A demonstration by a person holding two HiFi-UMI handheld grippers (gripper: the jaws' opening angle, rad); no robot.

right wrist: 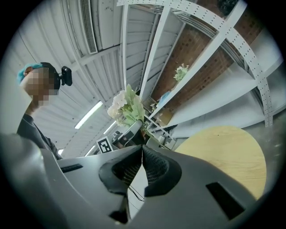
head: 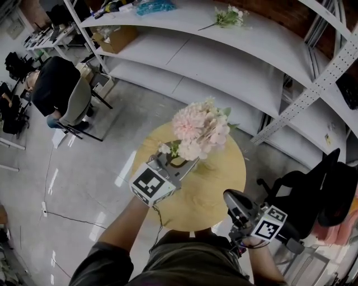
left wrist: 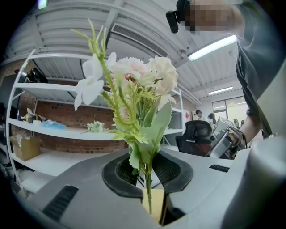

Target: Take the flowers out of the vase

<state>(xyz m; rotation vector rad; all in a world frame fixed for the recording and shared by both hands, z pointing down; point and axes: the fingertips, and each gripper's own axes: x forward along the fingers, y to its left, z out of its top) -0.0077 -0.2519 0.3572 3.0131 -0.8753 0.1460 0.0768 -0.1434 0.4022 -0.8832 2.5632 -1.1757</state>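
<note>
A bunch of pink and cream artificial flowers (head: 200, 132) with green leaves hangs above the round wooden table (head: 221, 187). My left gripper (head: 184, 162) is shut on the bunch's thin green stems. In the left gripper view the stems (left wrist: 148, 188) run up between the pads, where the left gripper (left wrist: 150, 172) pinches them, and the blooms (left wrist: 134, 76) stand upright above. My right gripper (head: 232, 199) hovers off the table's near right edge, shut with nothing in it. Its pads (right wrist: 152, 166) meet at the right gripper (right wrist: 142, 157) tips. No vase shows plainly in any view.
Curved white shelves (head: 224, 61) run behind the table, with another small flower bunch (head: 229, 17) and a cardboard box (head: 114, 38) on them. A person sits in an office chair (head: 70, 103) at far left. A black chair (head: 313, 192) stands at the right.
</note>
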